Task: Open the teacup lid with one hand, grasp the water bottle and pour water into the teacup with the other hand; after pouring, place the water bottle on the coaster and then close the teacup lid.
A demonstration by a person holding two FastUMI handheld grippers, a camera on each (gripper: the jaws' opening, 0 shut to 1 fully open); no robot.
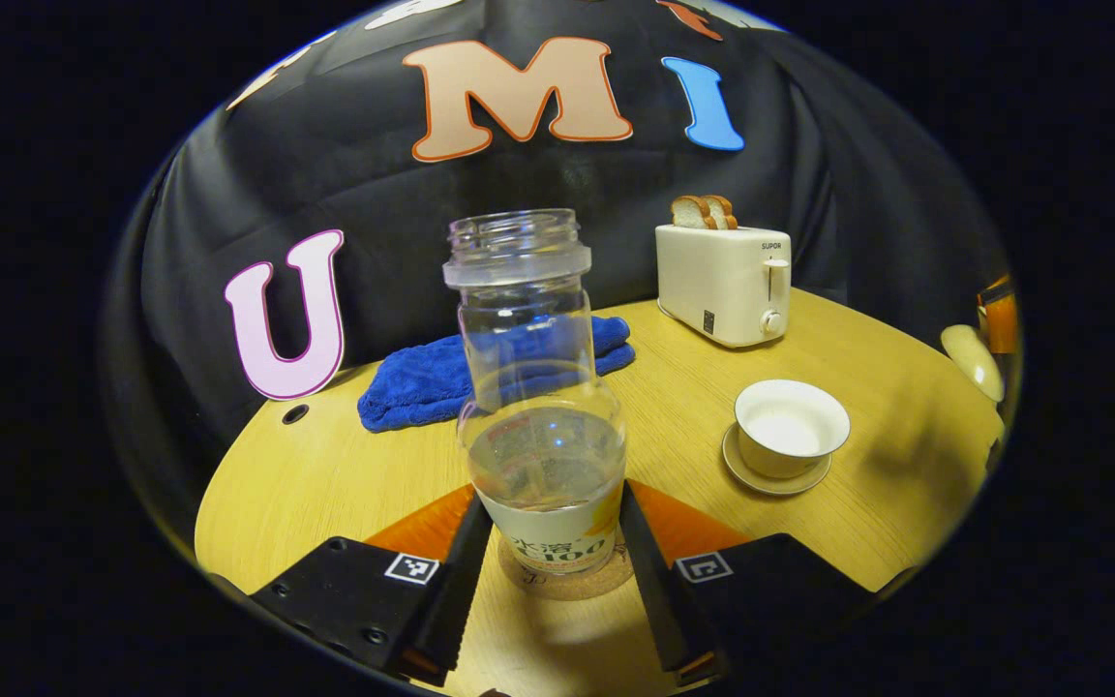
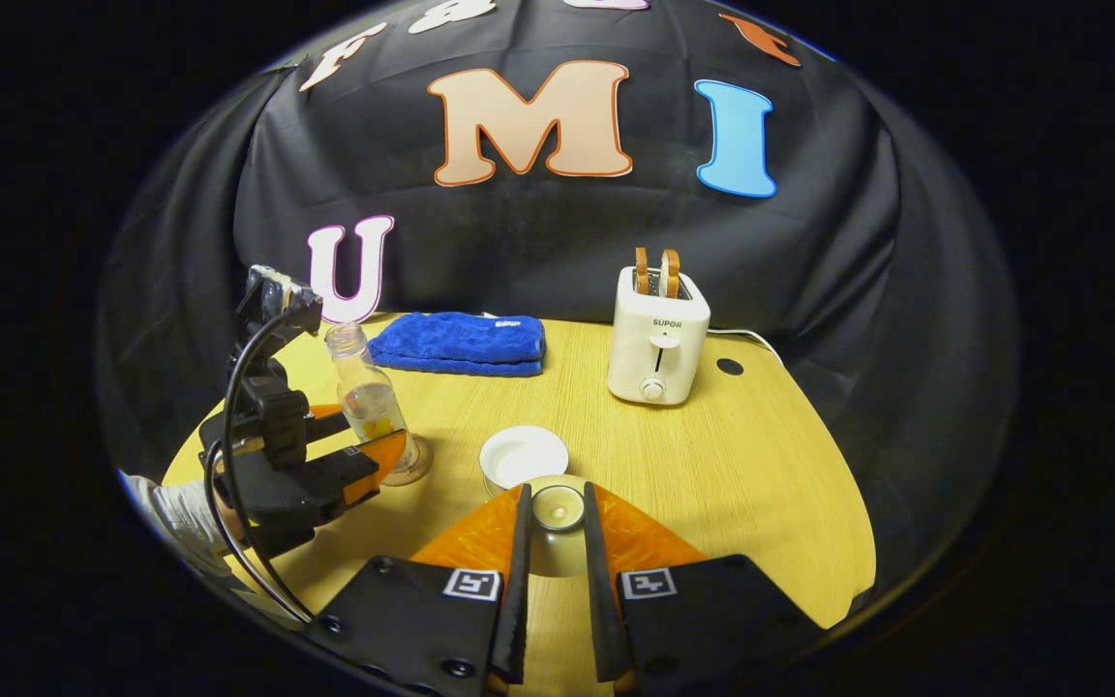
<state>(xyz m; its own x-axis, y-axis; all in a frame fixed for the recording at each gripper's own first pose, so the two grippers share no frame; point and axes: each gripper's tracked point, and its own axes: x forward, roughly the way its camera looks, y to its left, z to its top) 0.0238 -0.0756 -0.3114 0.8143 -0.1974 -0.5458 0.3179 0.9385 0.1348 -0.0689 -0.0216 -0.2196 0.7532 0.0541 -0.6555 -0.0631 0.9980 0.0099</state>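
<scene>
While the water bottle stands upright on the cork coaster near the surface's front edge, it is framed in the left gripper view by the left hand-held gripper, whose fingers lie close along both sides of the bottle's labelled base; whether they press on it cannot be told. The bottle is uncapped and partly filled. To its right, the open teacup is seen on its saucer, well apart from the bottle. A blue towel is folded behind the bottle, and a toaster with two bread slices is set toward the far edge.

Over in the right gripper view, the teacup lid is pinched between the fingers of the right hand-held gripper, just in front of the teacup. At the surface's left edge, the left hand-held gripper is seen beside the bottle, with a sleeve behind it.
</scene>
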